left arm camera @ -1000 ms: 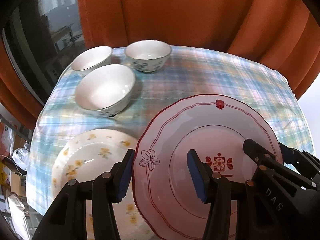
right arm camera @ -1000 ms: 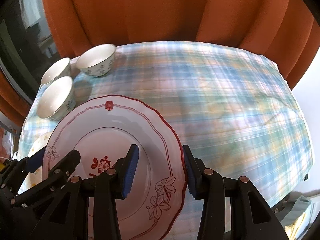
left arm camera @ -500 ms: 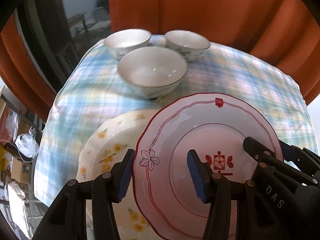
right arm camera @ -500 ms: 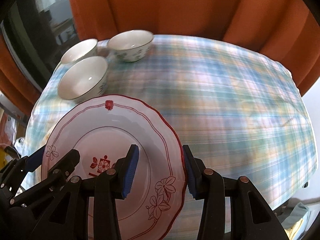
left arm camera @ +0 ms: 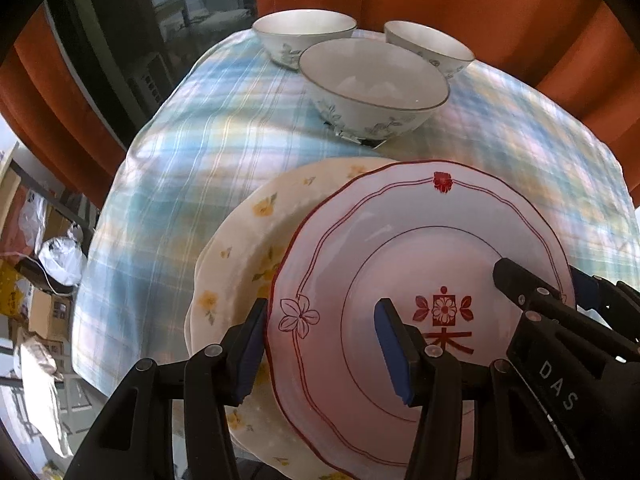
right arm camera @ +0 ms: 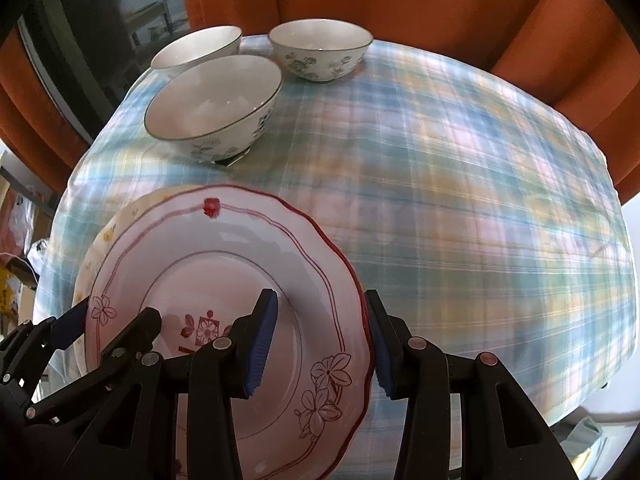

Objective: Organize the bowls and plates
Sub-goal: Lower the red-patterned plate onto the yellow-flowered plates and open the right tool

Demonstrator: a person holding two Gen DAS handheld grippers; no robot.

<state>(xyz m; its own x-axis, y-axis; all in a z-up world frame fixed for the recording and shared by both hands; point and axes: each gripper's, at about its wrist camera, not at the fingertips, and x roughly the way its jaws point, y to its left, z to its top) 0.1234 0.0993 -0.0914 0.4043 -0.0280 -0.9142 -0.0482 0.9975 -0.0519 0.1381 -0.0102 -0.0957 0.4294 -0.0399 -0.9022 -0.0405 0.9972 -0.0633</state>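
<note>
Left gripper [left arm camera: 320, 354]: black frame w/ blue pads, fingers pointing fwd, jaws clamped across left rim of the plate [left arm camera: 424, 280]; one pad outside the rim, the other on the plate's upper face. Right gripper [right arm camera: 318, 342]: same build, jaws clamped across right rim of the same plate, inner pad on the face, outer pad at the edge. Both grippers sit low in their own views, roughly level, opposite each other; each shows in the other's camera. Hands not visible.
</note>
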